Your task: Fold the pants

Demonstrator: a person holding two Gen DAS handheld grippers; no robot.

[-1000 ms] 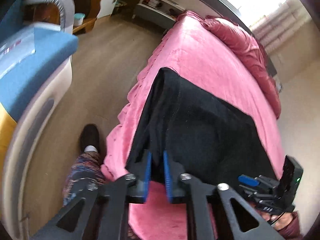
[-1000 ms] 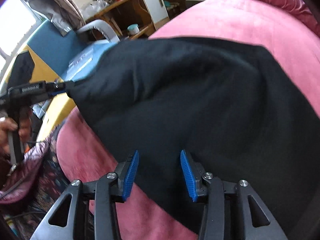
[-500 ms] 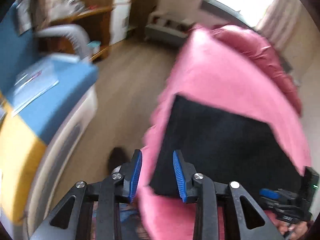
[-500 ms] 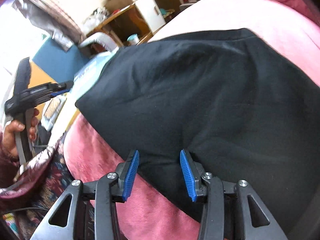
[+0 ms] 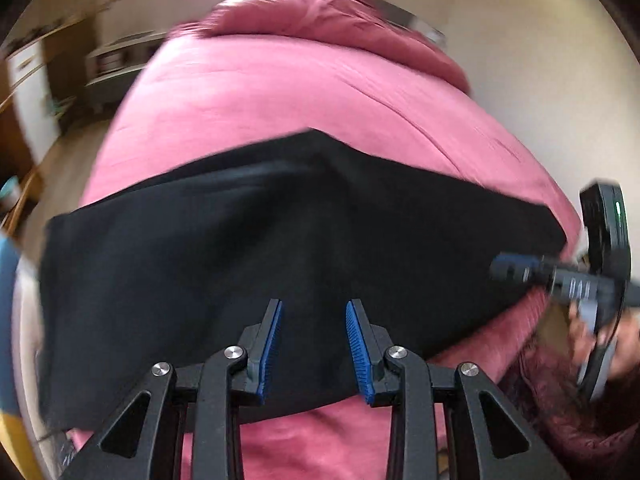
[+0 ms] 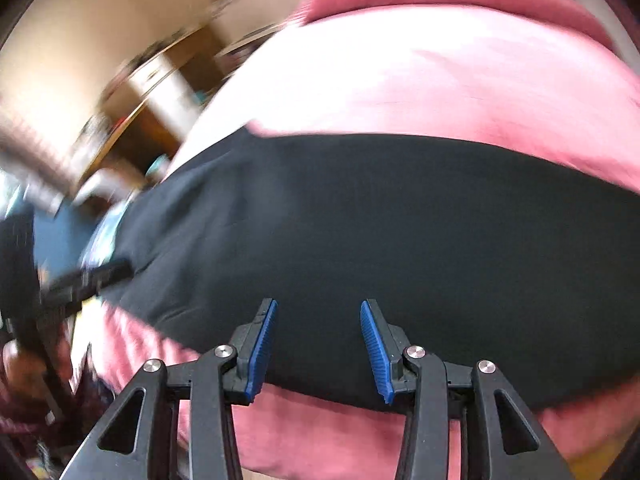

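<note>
The black pants (image 5: 280, 248) lie folded flat across the pink bed cover (image 5: 256, 92), near its front edge. My left gripper (image 5: 314, 344) is open and empty, its blue pads over the near edge of the pants. My right gripper (image 6: 318, 346) is open and empty too, above the pants (image 6: 380, 240) near their front edge. The right gripper also shows in the left wrist view (image 5: 520, 270) at the pants' right end. The left gripper shows blurred in the right wrist view (image 6: 92, 276) at their left end.
A rolled pink blanket (image 5: 340, 20) lies at the far end of the bed. Wooden furniture and white shelves (image 5: 112, 64) stand far left across the floor. A blue and yellow item (image 5: 8, 280) is at the left edge. Both views are motion-blurred.
My left gripper let go of the pants, opened, and swung round to face the bed square on. The pants settled flat. My right gripper stayed open and turned with the view.
</note>
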